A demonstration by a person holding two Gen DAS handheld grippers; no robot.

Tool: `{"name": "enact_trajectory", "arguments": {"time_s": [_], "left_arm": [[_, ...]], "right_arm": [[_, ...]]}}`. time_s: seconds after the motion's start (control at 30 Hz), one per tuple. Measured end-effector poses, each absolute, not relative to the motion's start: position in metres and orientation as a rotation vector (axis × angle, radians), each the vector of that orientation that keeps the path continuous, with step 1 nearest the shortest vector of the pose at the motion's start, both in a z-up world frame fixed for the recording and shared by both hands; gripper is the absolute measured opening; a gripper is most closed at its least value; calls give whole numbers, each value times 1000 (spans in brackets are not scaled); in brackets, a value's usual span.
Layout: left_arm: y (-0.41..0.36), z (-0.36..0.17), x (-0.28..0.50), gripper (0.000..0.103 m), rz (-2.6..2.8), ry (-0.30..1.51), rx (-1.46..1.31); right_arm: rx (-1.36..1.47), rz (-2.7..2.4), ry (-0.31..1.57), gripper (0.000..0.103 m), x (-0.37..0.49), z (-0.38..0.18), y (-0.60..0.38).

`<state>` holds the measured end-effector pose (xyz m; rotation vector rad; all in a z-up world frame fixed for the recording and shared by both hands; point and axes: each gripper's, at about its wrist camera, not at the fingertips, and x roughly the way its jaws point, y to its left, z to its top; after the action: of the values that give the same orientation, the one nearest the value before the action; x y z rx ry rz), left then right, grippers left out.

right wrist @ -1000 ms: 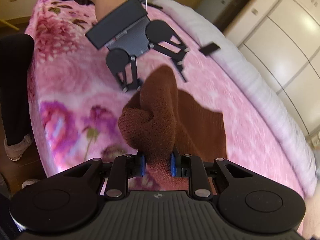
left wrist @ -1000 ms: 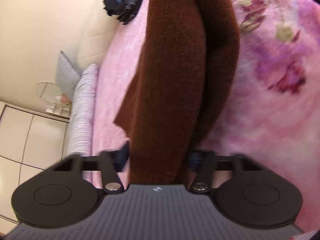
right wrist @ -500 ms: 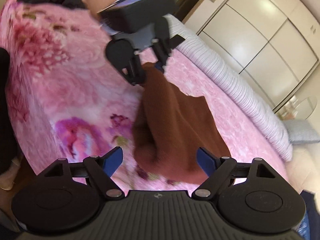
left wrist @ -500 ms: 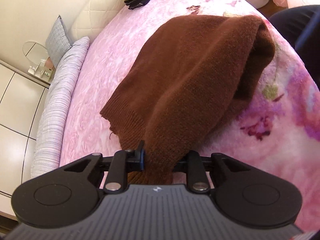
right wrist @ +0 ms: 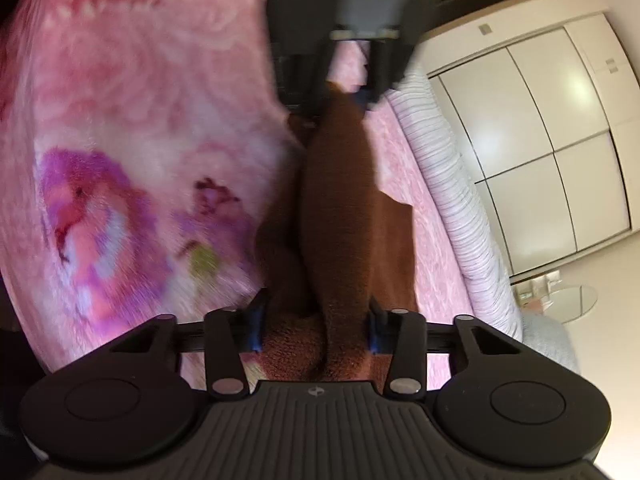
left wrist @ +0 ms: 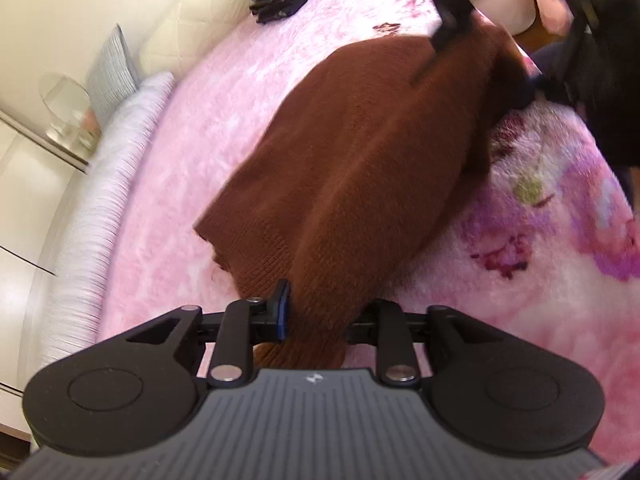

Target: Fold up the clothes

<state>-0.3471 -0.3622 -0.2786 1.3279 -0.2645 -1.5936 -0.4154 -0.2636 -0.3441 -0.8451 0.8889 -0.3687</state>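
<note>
Both tools sit on the brown sweater (left wrist: 360,152), which lies stretched across the pink floral blanket (left wrist: 540,240) on the bed. Left tool (left wrist: 320,312) has its jaws opening with a bunched end of the knit between its pads. Right tool (right wrist: 316,324) is closing around the opposite bunched end.

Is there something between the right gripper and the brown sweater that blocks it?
No, nothing visible blocks it. The brown sweater already lies between the fingers of the right gripper, whose jaws are closing on it. Around it only the pink blanket shows.
</note>
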Motion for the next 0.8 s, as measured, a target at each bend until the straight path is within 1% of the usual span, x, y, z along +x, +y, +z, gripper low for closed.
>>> {"name": "enact_trajectory", "arguments": {"time_s": [0.03, 0.07, 0.1, 0.13, 0.27, 0.33, 0.37, 0.4, 0.53, 0.6, 0.67, 0.7, 0.73, 0.77, 0.8], "left_arm": [[-358, -284, -355, 44, -1566, -329, 1335], [-352, -291, -362, 54, -1540, -389, 1345], [-347, -297, -370, 60, -1528, -433, 1357], [-343, -301, -376, 60, -1538, -444, 1364], [-335, -301, -389, 60, -1594, -374, 1338], [-329, -295, -389, 60, -1608, -348, 1326], [-324, -290, -387, 60, -1620, -330, 1316], [-320, -285, -386, 61, -1632, -312, 1304], [-305, -270, -381, 62, -1651, -304, 1256], [-308, -268, -381, 62, -1642, -331, 1274], [-313, -275, -383, 62, -1629, -388, 1326], [-315, -279, -384, 60, -1630, -405, 1352], [-316, -283, -385, 55, -1633, -419, 1377], [-319, -286, -385, 36, -1627, -432, 1401], [-323, -288, -385, 25, -1618, -445, 1424]], "right_arm": [[-824, -371, 881, 39, -424, -336, -268], [-791, -367, 881, 38, -432, -329, -274], [-760, -362, 886, 38, -439, -325, -278], [-744, -365, 895, 38, -446, -324, -282], [-719, -357, 975, 39, -463, -336, -289], [-715, -355, 1001, 46, -465, -343, -284], [-714, -359, 995, 50, -466, -344, -280], [-691, -363, 982, 52, -467, -341, -278], [-578, -351, 907, 53, -469, -320, -268], [-571, -343, 869, 53, -466, -316, -264], [-605, -345, 874, 54, -455, -319, -260], [-627, -351, 885, 54, -449, -323, -260], [-647, -355, 900, 53, -445, -327, -261], [-651, -356, 913, 48, -441, -331, -265], [-651, -356, 926, 42, -438, -334, -268]]}}
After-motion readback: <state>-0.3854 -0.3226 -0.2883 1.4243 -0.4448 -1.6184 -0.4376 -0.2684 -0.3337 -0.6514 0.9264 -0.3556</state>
